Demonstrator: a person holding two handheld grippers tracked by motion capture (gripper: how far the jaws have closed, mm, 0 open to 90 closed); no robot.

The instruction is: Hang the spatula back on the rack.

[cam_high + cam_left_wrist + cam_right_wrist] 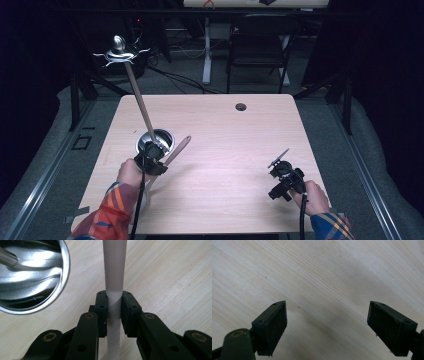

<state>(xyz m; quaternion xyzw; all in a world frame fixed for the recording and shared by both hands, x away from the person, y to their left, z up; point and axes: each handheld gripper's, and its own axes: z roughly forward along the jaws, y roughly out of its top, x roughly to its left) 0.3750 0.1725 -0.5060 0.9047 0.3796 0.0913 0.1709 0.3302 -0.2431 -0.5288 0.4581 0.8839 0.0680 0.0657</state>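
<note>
Wooden handle (114, 277) clamped in left gripper (114, 315), beside steel cup (37, 303)

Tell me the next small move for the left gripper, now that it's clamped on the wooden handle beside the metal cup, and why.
Probably lift the wooden handle and swing it over the metal cup: the left gripper is shut on it, it lies on the table, and another utensil already stands inside the cup.

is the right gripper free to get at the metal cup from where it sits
Probably yes. The right gripper has open jaws with nothing in them, and bare table lies between it and the metal cup, though the left gripper, clamped on a wooden handle, crowds the cup's near side.
</note>
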